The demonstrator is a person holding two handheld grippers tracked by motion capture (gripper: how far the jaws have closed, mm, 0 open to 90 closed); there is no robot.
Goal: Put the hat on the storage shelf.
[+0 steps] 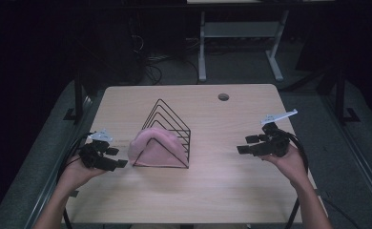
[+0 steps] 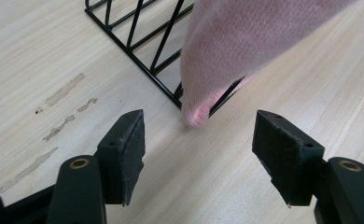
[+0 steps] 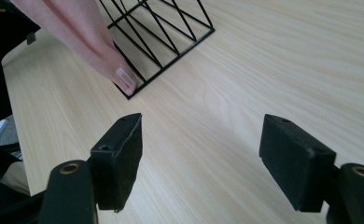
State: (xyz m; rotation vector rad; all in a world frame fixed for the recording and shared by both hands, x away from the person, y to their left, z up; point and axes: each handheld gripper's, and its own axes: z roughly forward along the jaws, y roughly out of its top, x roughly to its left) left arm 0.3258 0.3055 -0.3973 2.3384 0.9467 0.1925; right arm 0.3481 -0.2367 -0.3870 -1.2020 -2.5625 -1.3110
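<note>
There, soft pink knitted cloth (image 1: 155, 149) over triangular black wire rack (image 1: 170, 125).

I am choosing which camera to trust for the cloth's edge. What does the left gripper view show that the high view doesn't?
Left gripper view alone: the pink cloth's hem hanging over the black wire rack's corner just above the table, scuff marks on the wood, and the left tool's pads standing open, holding nothing.

High view alone: the whole rack with the cloth draped over its front, the right tool, both hands, the table's hole.

Shared: cloth, rack, wooden table, left tool.
</note>
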